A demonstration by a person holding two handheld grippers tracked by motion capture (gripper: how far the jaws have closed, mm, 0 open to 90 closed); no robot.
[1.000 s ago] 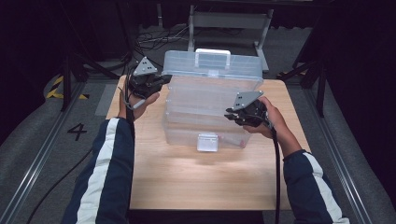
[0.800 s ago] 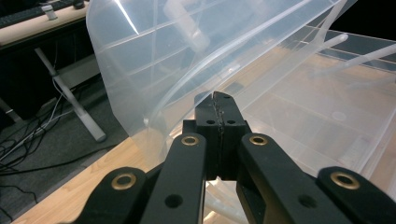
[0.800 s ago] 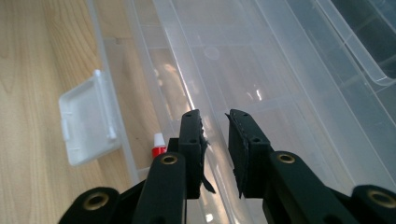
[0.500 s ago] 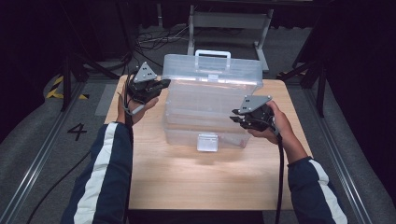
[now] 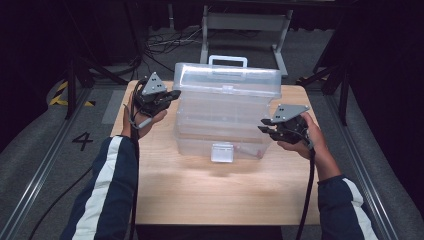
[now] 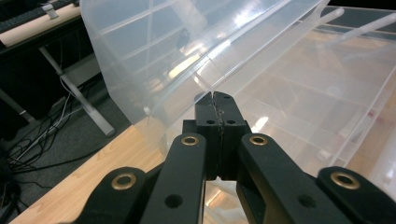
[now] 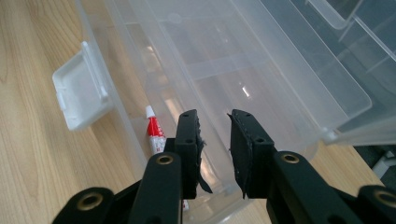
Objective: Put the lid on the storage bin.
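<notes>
Two grippers flank the clear plastic storage box [image 5: 225, 117] standing mid-table on your light wooden table [image 5: 220, 195], its lid [image 5: 227, 80] raised. Your left gripper [image 6: 215, 100] has its jaws pressed together on the lid's thin edge at the box's left side. Your right gripper [image 7: 214, 126] sits at the box's right side with jaws parted, having just been opening, nothing pinched between them. Inside lies a small red-and-white tube [image 7: 154, 133], near the white front latch [image 7: 81, 93].
</notes>
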